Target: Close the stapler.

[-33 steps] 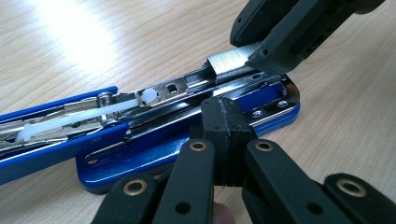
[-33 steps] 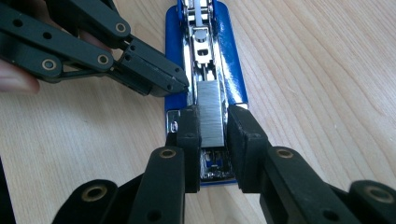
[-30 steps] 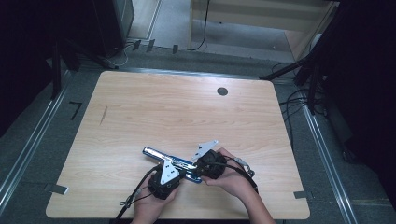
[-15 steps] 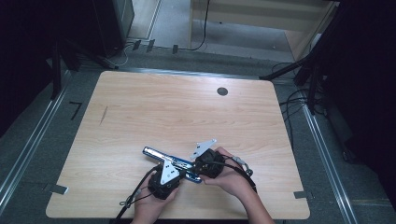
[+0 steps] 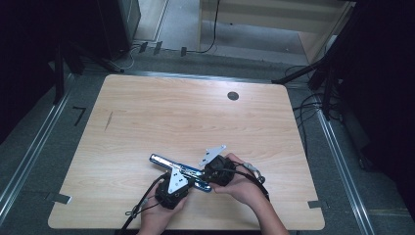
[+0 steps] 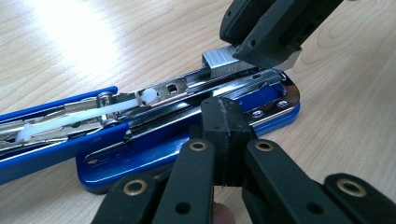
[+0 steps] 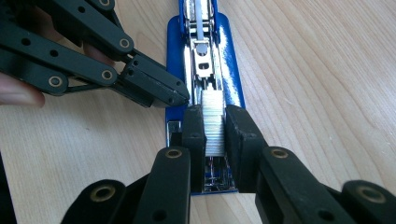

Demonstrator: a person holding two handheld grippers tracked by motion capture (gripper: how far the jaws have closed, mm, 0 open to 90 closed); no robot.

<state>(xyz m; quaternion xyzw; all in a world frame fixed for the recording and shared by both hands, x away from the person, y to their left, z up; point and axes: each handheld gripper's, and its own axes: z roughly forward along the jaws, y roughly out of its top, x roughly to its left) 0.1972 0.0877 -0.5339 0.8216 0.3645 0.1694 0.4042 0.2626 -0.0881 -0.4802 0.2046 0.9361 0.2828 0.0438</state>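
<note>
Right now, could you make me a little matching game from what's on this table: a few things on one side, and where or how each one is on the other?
Things:
1. staples
2. stapler
3. left gripper
4. dark round spot

States:
A. lies open on the table, blue base down
B. far side of the tabletop, away from the hands
C. pinched between the right gripper jaws, over the metal channel
D. jaws shut with nothing between them, tip against the stapler's side

Pairs: 1-C, 2-A, 3-D, 4-B
</note>
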